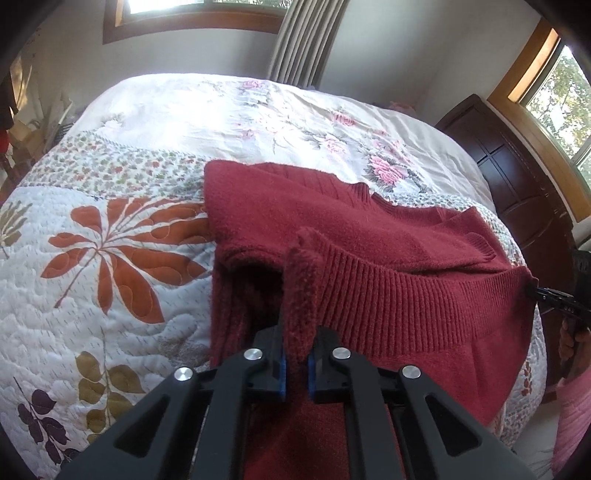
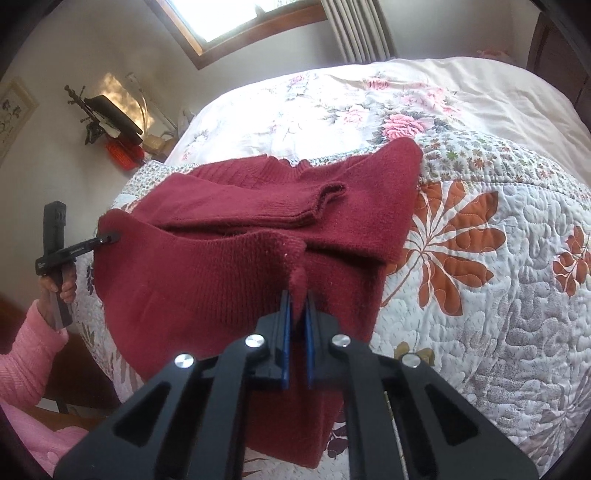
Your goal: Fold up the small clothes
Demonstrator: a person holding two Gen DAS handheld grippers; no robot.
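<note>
Both grippers, left gripper (image 1: 296,354) and right gripper (image 2: 297,314), are pinching the ribbed hem of the red sweater (image 1: 332,221) lying on the quilted bed (image 1: 110,258), sleeves already folded in, final bottom-to-collar fold apparently pending.

Bed with quilted floral bedspread (image 1: 110,258), orange leaf print, pink roses further back. Grey curtain (image 1: 303,40) by wood-framed window (image 1: 192,14). Dark wooden headboard (image 1: 517,177). Framed picture (image 2: 13,110) on wall, red basket (image 2: 123,155) beside bed.
</note>
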